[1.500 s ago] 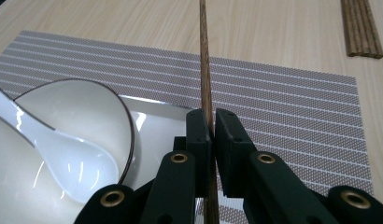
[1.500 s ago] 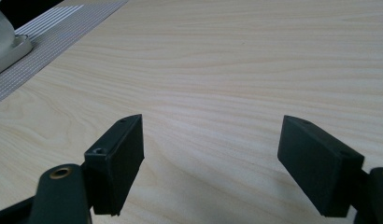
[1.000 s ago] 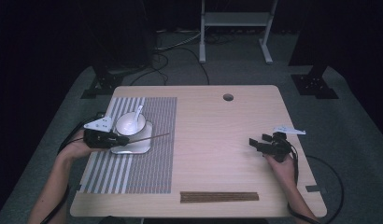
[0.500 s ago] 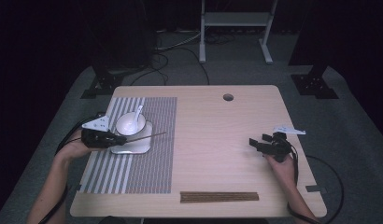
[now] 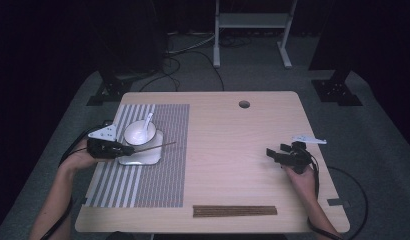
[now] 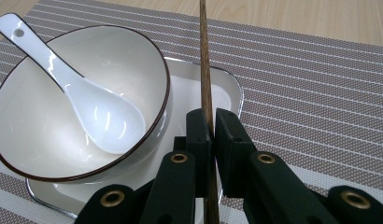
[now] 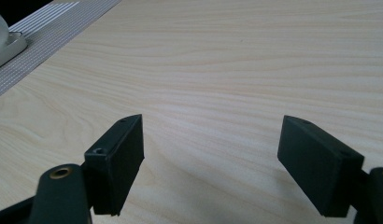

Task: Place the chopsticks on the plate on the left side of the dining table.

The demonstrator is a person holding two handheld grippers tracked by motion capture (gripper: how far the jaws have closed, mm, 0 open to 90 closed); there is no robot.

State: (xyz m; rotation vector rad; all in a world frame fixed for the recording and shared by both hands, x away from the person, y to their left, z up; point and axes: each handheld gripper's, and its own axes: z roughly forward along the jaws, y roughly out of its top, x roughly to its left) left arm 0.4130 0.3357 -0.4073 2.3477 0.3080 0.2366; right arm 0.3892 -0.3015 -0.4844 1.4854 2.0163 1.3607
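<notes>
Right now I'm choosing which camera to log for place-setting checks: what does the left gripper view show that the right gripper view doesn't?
Left gripper view: the left gripper shut on a brown chopstick, a white bowl holding a white spoon, and the bowl standing on a white tray.

Right gripper view: the right gripper open with nothing between its jaws, over bare wooden table.

Both: the striped placemat, at the right gripper view's far upper left, and that tray's corner.
</notes>
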